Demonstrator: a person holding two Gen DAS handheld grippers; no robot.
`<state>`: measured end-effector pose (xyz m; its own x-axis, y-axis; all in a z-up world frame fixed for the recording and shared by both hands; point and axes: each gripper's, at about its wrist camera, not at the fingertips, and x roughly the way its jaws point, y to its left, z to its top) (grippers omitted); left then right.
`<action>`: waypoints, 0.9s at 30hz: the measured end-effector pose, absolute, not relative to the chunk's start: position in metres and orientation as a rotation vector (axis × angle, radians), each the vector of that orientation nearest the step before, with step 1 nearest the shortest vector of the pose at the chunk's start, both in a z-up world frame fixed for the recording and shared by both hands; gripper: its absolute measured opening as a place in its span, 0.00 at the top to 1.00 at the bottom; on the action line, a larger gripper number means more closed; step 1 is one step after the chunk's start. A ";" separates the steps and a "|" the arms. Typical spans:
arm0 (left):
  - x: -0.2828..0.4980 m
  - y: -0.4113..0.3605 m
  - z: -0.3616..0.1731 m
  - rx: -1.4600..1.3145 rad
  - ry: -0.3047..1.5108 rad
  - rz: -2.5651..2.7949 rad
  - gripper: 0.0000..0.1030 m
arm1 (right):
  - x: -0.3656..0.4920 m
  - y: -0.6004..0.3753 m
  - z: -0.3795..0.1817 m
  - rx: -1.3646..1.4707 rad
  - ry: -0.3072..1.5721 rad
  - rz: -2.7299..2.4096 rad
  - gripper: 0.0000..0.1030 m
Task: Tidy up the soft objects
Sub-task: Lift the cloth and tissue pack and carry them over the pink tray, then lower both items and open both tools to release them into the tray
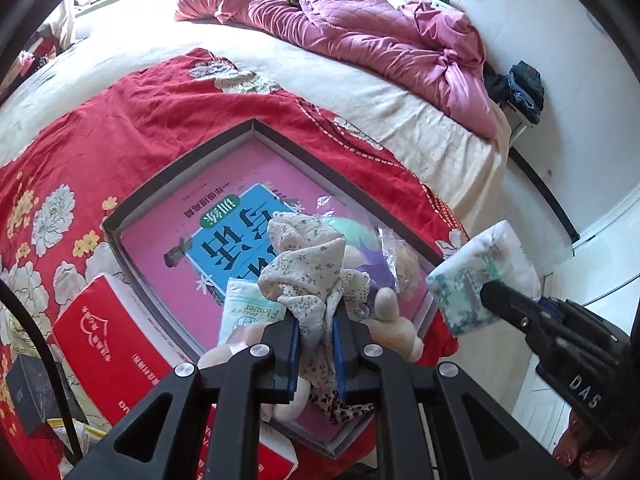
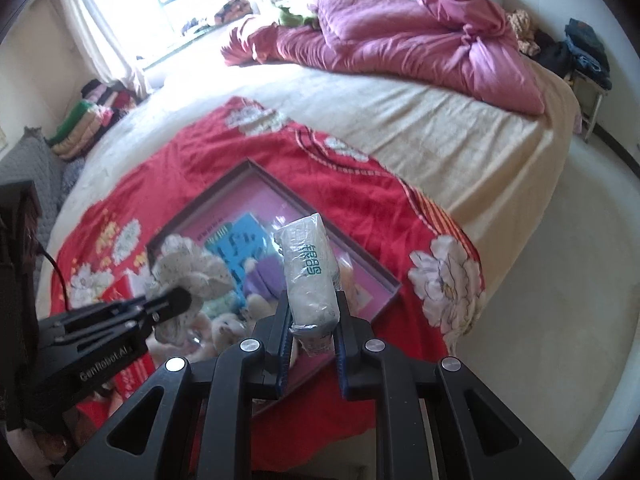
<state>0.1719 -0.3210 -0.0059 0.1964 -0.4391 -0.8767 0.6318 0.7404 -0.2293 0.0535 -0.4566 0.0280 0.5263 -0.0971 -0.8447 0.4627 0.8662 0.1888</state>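
Nearest the left camera, the left tool (image 1: 316, 336) is seen clamped on a bunched floral cloth (image 1: 308, 264), which is held raised over the shallow tray (image 1: 120, 236), presumably so that it can be lowered among the soft things already gathered there. In the right wrist view, the right tool (image 2: 310, 334) is closed around a wrapped tissue pack (image 2: 308, 276), gripped by its lower end and kept upright above the tray's near edge, probably so that it too can be set down inside.

Below both, plush toys (image 1: 390, 320) and a second tissue pack (image 1: 248, 312) are seen lying in the tray, on top of a pink-and-blue book (image 1: 224, 236). A red box (image 1: 108, 336) lies just beside the tray's left wall. The tray rests on a red flowered blanket (image 1: 160, 108) spread over the bed (image 1: 360, 92), perhaps as a collecting place. Farthest off, a crumpled pink quilt (image 1: 360, 20) is left along the bed's far side.
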 end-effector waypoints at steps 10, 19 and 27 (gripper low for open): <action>0.178 -0.327 -0.019 0.213 1.161 -0.752 0.86 | 0.061 -0.451 -0.004 0.386 1.063 -0.343 0.82; 0.183 -0.329 -0.029 0.228 1.173 -0.749 0.86 | 0.072 -0.440 -0.017 0.346 1.074 -0.328 0.82; 0.191 -0.327 -0.038 0.223 1.193 -0.735 0.86 | 0.087 -0.432 -0.026 0.355 1.064 -0.286 0.81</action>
<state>0.1909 -0.3270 -0.0381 0.1717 -0.4001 -0.9002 0.6242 0.7512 -0.2148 0.0870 -0.4322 -0.0260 0.4582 -0.0577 -0.8870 0.3952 0.9071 0.1451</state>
